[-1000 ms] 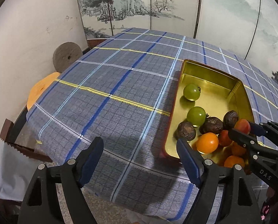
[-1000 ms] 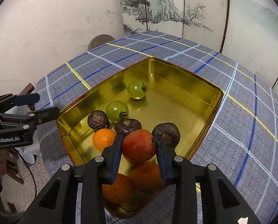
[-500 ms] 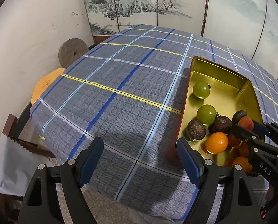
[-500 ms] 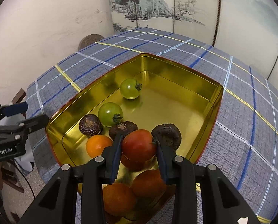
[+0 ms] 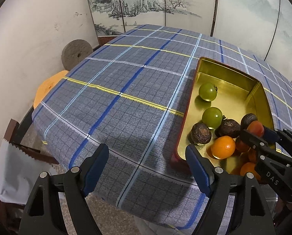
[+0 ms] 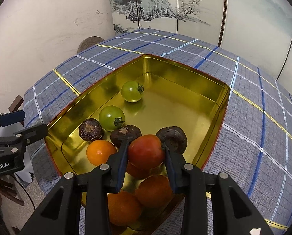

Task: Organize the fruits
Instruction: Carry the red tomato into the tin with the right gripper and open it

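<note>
**A:** Painted screens (image 6: 165,9) back a table under blue plaid cloth (image 5: 116,101); a gold tin (image 6: 185,74) sits near its front edge, holding the fruit. What is the right gripper (image 6: 146,154) doing?

**B:** It is clamped on a red tomato (image 6: 146,150), pads pressing both sides, low over the near end of the tin. The tomato hangs above more red and orange fruit (image 6: 124,209), with an orange (image 6: 101,151) to its left and three dark wrinkled fruits (image 6: 91,130) close by.

**A:** And the left gripper (image 5: 147,168)?

**B:** Jaws wide apart, nothing between them, hanging over bare cloth at the table's edge, left of the tin.

**A:** How should the step be handled?

**B:** My judgement: keep the squeeze light, since a ripe tomato bruises, and lift straight up before travelling, so the fingers clear the dark fruits on either side.

**A:** Where is there room?

**B:** The tin's far half is open, with only two green tomatoes (image 6: 131,91) there, well apart from the pile. The cloth left of the tin is bare. The near wall is close to the table's edge, so a dropped fruit could roll off.
</note>
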The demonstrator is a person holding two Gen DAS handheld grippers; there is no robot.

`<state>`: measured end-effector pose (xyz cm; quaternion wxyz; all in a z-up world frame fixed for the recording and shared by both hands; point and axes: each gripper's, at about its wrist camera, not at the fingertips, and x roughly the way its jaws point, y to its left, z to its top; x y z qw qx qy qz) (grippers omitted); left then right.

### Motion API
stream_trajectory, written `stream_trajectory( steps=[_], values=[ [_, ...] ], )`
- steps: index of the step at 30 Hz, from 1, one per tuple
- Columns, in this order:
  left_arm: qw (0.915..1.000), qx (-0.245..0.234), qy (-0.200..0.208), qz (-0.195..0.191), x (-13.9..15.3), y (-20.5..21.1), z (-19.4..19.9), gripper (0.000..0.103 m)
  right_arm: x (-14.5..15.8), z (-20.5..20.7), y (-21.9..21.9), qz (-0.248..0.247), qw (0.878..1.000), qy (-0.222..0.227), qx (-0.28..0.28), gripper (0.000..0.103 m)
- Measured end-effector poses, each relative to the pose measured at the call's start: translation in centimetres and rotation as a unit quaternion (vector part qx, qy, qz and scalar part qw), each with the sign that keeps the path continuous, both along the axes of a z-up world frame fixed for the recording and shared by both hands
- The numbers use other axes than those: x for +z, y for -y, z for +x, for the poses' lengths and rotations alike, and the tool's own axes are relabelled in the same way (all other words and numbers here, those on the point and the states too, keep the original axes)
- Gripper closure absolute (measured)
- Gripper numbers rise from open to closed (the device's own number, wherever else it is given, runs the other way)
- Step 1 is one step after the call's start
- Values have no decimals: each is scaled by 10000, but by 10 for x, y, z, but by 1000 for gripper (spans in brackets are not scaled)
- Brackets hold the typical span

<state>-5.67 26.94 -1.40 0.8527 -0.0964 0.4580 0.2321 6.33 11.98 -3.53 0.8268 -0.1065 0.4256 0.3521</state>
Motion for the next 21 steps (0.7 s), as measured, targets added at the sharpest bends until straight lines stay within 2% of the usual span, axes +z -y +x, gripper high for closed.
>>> stream_trajectory(
  steps=[4,8,13,16,17,21],
  values=[
    [10000,9,36,-23,3,2,-1,22,-1,-2,0,17,10000,-25,3,66],
    [10000,4,52,-46,4,4,-2,22,2,-6,-1,15,10000,18,-29,56],
    [10000,-5,25,-55,4,7,-2,22,7,-8,0,36,10000,-1,-41,51],
    [10000,-31,35,-38,6,10,-2,22,12,-12,1,69,10000,25,-67,37],
    [10000,-33,44,-31,6,11,-2,22,15,-14,2,88,9999,51,-63,29],
    [10000,-34,45,-12,7,13,-1,22,23,-23,4,55,9997,226,24,17]
  ],
)
